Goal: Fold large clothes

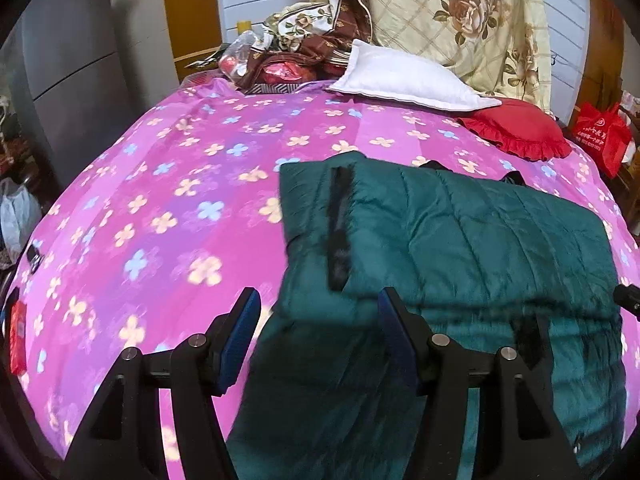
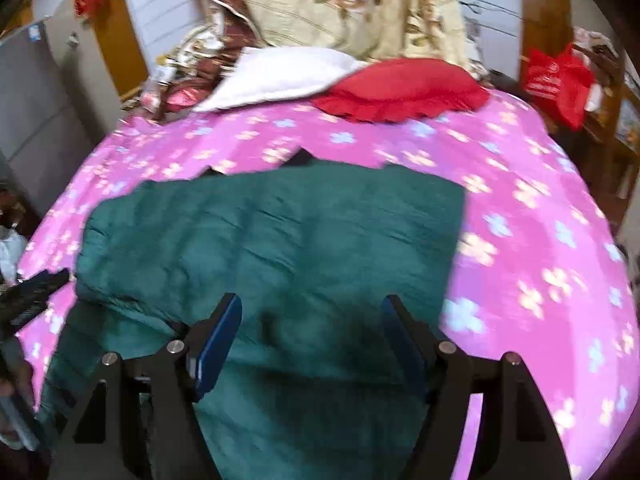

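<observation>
A dark green quilted coat lies folded on the pink flowered bedspread, with a strip of black fur trim along its left fold. Its near part drapes toward the bed's front edge. My left gripper hovers open over the coat's left edge, and nothing is pinched between its blue pads. In the right wrist view the coat fills the middle. My right gripper stands open above its near part, holding nothing. The tip of the other gripper shows at the left edge.
A white pillow and a red ruffled cushion lie at the head of the bed. Behind them hangs a cream rose-print quilt. A heap of fabric and bags sits at the back left, with grey cabinets left and a red bag right.
</observation>
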Demonstrator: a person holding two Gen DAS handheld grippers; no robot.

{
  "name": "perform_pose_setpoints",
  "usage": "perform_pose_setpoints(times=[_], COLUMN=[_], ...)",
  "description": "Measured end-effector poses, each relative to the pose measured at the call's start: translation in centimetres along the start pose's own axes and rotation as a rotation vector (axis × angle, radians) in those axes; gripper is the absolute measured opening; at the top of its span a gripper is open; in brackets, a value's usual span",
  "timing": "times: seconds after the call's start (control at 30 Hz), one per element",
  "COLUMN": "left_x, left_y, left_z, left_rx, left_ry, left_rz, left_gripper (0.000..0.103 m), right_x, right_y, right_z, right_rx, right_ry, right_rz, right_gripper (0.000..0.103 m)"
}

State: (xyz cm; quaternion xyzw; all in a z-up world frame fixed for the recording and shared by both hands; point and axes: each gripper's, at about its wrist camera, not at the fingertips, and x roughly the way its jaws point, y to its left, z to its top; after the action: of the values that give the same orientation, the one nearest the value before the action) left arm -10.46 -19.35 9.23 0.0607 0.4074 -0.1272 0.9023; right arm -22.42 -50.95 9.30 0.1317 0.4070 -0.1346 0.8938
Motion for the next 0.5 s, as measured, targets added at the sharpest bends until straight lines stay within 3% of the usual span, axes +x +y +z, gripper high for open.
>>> perform_pose_setpoints(times=[0.13, 0.5], left_x=[-1.8, -5.3], left_y=[1.1, 3.3], left_z=[-1.4, -5.5], left_rx=[0.005, -0.012], left_ry=[0.002, 0.005], left_rz=[0.006, 0.005], left_gripper=[0.041, 0.041], right_x=[-0.9, -4.9], right_y=[-1.8, -2.7], right_z=[-2.1, -7.8], right_rx=[0.029, 0.042], right_ry=[0.048, 0.071], right_rz=[-0.002, -0.013], right_gripper=[0.076, 0.077])
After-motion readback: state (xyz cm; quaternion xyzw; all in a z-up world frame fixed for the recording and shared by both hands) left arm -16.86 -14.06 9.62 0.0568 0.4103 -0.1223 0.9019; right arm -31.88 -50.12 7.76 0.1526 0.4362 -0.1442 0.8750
